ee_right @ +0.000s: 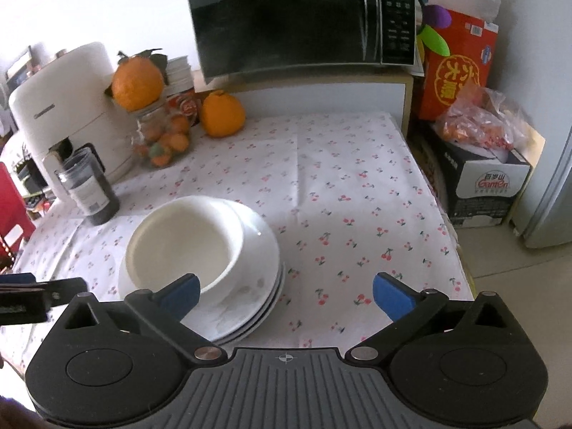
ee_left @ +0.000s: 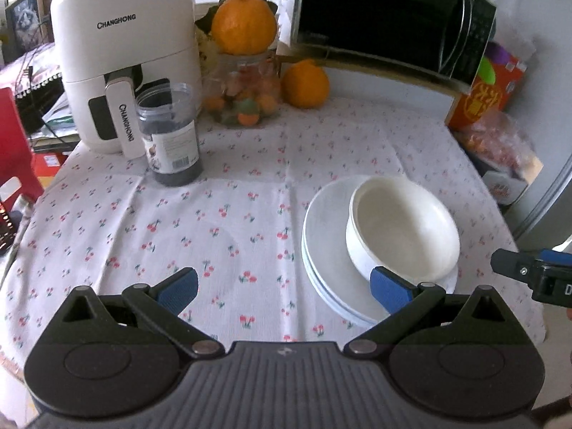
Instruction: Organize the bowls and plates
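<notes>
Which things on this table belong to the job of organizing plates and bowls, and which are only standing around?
Belong to the job:
- white bowls, nested, on the plates
- stack of white plates
- left gripper and right gripper, both open

Only standing around:
- air fryer
- dark jar
- glass jar with an orange on top
- second orange
- microwave

Home kitchen or dining corner. Table under white cherry-print cloth (ee_right: 357, 186). White Changhong air fryer (ee_left: 121, 53) at back left, black glass-door microwave (ee_right: 296, 18) raised on pale shelf. Clear glass jar of small fruit (ee_left: 246, 93) topped with large orange (ee_left: 244, 23); second orange (ee_right: 222, 114) beside it. Dark plastic canister (ee_left: 171, 136). Stacked white plates (ee_right: 257, 286) with white bowl (ee_right: 182, 243). Red printed gift box (ee_right: 454, 68), bagged snacks, red plastic stool (ee_left: 14, 150).
</notes>
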### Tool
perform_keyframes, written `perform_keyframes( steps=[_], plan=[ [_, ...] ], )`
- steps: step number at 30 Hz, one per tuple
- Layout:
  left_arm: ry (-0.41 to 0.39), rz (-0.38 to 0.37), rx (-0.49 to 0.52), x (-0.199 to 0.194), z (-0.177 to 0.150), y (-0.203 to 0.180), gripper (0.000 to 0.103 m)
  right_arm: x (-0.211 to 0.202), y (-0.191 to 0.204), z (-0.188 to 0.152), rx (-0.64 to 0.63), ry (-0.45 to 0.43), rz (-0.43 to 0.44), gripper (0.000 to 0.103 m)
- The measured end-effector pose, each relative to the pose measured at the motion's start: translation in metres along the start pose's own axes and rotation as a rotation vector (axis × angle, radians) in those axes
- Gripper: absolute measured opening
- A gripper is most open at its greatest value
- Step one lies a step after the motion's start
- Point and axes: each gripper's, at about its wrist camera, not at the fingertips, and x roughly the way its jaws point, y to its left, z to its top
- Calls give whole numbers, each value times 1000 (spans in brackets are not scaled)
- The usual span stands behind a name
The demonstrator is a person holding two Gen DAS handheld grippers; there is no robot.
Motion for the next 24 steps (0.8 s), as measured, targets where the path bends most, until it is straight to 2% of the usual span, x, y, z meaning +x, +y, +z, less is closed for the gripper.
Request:
perform_keyframes(
  steps=[3, 9, 14, 24],
  plan=[
    [12, 27, -8, 0, -7, -5, 103, -2, 7, -6, -5, -4, -9, 103],
    [26, 39, -32, 0, -9, -13, 103, 4, 13, -12, 3, 49, -10, 103],
    [11, 65, -17, 1, -7, -18, 103, 10, 12, -12, -14, 57, -22, 103],
    [46, 84, 5, 8, -13, -20, 103, 15, 8, -15, -5, 79, -33, 103]
  ],
)
